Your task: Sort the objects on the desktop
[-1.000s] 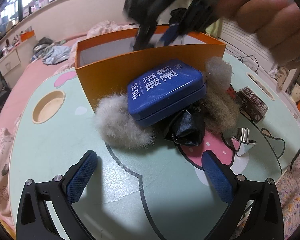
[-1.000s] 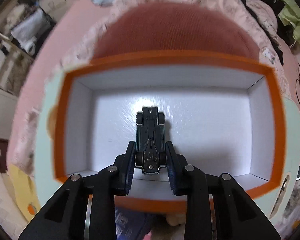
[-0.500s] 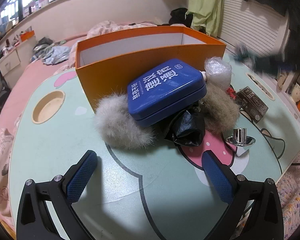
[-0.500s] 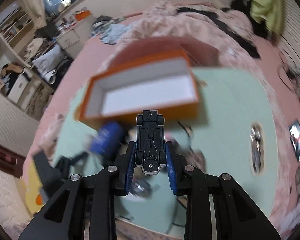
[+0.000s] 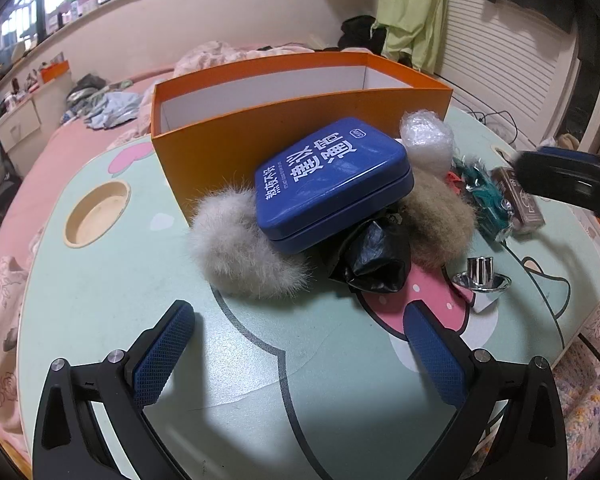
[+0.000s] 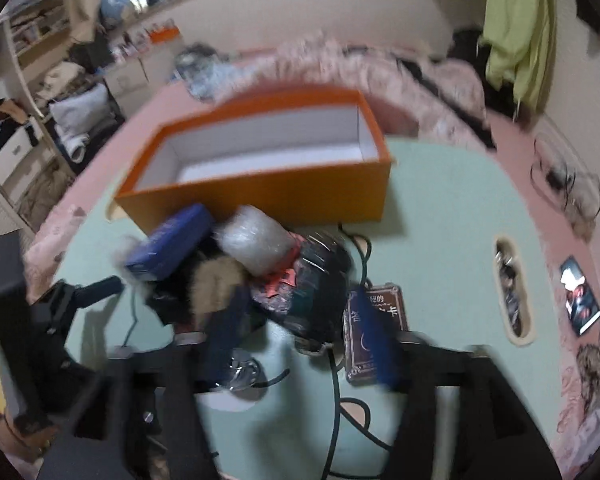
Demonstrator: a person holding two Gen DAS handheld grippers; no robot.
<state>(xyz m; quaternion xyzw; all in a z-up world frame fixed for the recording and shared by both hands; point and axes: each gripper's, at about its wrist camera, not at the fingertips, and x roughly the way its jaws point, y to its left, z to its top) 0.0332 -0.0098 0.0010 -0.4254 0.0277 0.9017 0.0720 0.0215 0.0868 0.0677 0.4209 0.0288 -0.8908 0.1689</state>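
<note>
Though half buried in clutter beside the orange box point(image 5: 300, 128), the blue tin point(image 5: 332, 184) lies tilted atop fur puffs point(image 5: 240, 248): rigid, smooth, slippery; grip across its long edges. Left tongs point(image 5: 300, 344) spread, empty, above the surface point(image 5: 100, 300); right tongs point(image 6: 300, 344) have just been opening, nothing between.

Two fur balls point(image 5: 244, 248) – one tin point(image 5: 332, 184).

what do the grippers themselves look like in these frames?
Both match: the left gripper has black angular plastic arms with silver screw heads and blue cross-hatched rubber pads. The right gripper, motion-blurred, shows the same black frame and blue pads. No cables, markings or sleeves visible.
</note>
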